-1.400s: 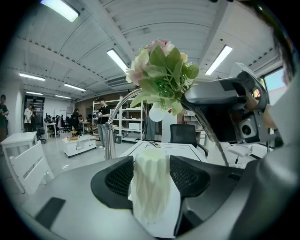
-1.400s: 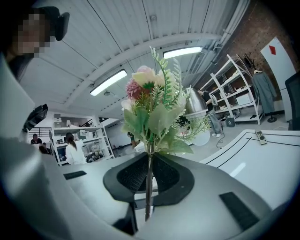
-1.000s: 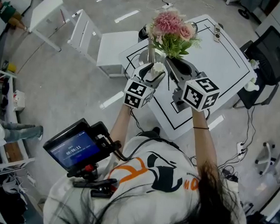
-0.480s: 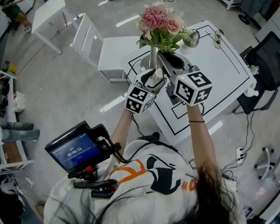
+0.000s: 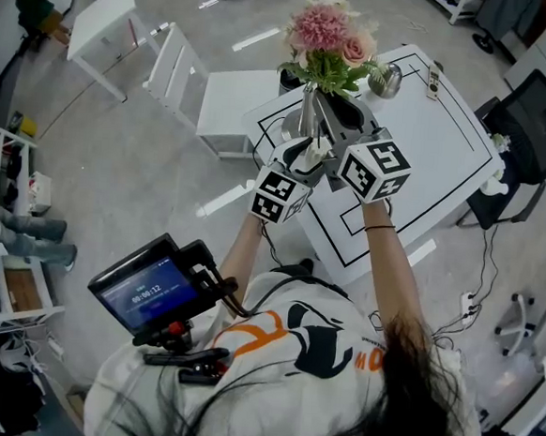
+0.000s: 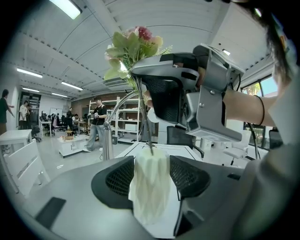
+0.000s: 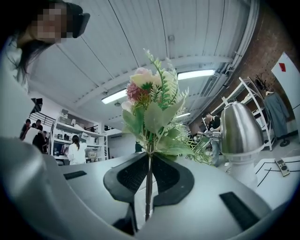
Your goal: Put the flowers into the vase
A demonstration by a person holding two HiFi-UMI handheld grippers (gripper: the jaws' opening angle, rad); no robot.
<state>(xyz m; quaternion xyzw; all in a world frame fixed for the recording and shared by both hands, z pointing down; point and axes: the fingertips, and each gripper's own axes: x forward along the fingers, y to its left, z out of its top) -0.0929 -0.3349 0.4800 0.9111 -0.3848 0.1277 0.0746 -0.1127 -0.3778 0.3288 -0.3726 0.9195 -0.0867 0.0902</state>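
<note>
My left gripper (image 5: 306,156) is shut on a white faceted vase (image 6: 150,187) and holds it upright in the air above the table's near corner. The pads touch the vase on both sides. My right gripper (image 5: 335,117) is shut on the thin stems (image 7: 148,187) of a bunch of pink and cream flowers (image 5: 327,38) with green leaves. In the left gripper view the right gripper (image 6: 187,93) hangs just above the vase, and the stems' lower end meets the vase's mouth (image 6: 150,146). How deep the stems reach is hidden.
A white table (image 5: 431,121) with black lines lies below, with a steel pot (image 5: 389,78) and a remote (image 5: 433,79) at its far side. White benches (image 5: 226,96) stand at the left, a black chair (image 5: 535,120) at the right. People stand far off.
My right gripper has risen a little and closed in on the left one, carrying the flowers with it. The left gripper has kept the vase still.
</note>
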